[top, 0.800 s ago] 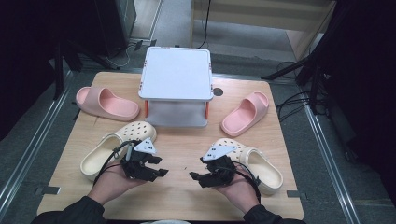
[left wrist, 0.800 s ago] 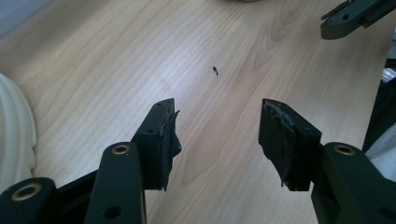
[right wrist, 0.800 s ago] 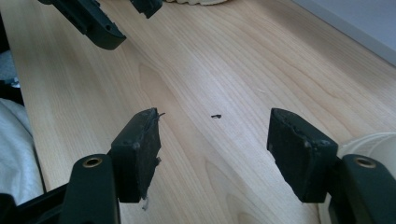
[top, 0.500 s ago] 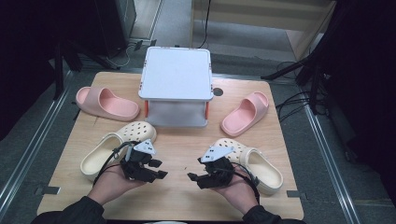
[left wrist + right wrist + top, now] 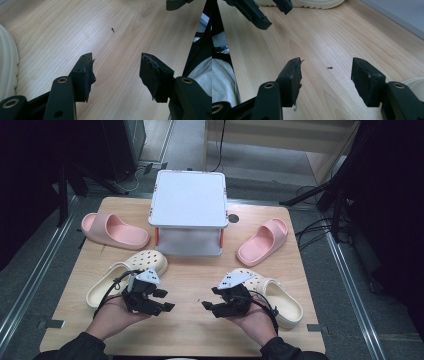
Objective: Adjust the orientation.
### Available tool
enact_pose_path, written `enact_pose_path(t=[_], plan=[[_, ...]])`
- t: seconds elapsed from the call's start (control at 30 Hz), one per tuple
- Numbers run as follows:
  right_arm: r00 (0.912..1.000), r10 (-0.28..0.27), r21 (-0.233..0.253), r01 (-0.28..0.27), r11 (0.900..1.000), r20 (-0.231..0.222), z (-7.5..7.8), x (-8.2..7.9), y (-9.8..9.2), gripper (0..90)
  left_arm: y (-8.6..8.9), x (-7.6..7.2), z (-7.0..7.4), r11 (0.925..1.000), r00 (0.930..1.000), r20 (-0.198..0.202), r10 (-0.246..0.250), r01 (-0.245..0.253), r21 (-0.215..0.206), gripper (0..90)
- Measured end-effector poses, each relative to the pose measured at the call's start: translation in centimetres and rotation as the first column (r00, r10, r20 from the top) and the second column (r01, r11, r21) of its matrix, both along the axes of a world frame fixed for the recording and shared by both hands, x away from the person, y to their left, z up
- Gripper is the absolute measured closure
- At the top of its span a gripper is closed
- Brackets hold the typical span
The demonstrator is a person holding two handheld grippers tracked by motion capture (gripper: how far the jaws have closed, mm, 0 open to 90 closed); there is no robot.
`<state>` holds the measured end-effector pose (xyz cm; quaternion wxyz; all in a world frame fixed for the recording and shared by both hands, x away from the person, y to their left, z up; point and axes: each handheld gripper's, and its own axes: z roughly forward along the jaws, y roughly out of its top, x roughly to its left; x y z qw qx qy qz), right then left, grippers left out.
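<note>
I hold my left tongs and right tongs low over the bare middle of the bench, tips turned toward each other. Both stand wide open with nothing between the padded jaws; in each gripper view I see pale wood grain through the gap, plus a tiny dark speck on the surface ahead.

Nothing is picked up yet, so I judge this the start: shoes waiting to be gathered. Nearest are the cream clogs. One cream clog lies just behind and outside my left tongs, the other cream clog just outside my right tongs, close beside my hand. Further ahead, well apart from me, a pink slide lies off to the left and another pink slide to the right, either side of a white lidded box straight in front.

The clogs look like soft moulded foam, rounded toes pierced with holes, thick ribbed soles. The slides are smooth and matte, with one broad strap. The next move probably calls for swinging one tongs outward to a clog's rim or heel strap, where the wall is thin enough to pinch.
</note>
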<state>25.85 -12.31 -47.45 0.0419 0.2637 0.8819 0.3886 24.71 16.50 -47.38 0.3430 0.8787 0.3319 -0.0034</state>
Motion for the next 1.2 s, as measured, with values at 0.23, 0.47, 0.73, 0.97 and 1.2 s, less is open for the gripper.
enact_pose_path(t=[0.23, 0.47, 0.73, 0.97, 1.2], plan=[[0.9996, 0.002, 0.026, -0.001, 1.0, -0.03, 0.0, 0.6, 0.3, 46.0, 1.7, -0.5, 0.7, 0.999, 0.9989, 0.017, 0.044, -0.044, 0.003, 45.9], [0.9979, 0.046, 0.007, -0.046, 0.999, -0.045, -0.2, 1.0, 1.1, 45.9, 3.4, -1.4, 1.7, 0.9959, 0.9955, 0.04, 0.086, -0.088, 0.024, 48.0], [0.9941, 0.076, 0.057, -0.072, 0.996, -0.078, -0.2, 1.6, 1.5, 42.9, 6.1, -2.0, 2.5, 0.9874, 0.9872, 0.047, 0.152, -0.154, 0.036, 50.7], [0.9944, 0.074, 0.04, -0.071, 0.997, -0.075, -0.4, 1.8, 1.7, 42.1, 8.0, -2.0, 3.2, 0.9693, 0.9704, 0.048, 0.237, -0.239, 0.056, 51.4], [0.9948, 0.067, 0.021, -0.066, 0.998, -0.076, -0.6, 1.8, 1.8, 41.8, 9.2, 0.0, 2.5, 0.9353, 0.9423, 0.04, 0.332, -0.335, 0.115, 50.4]])
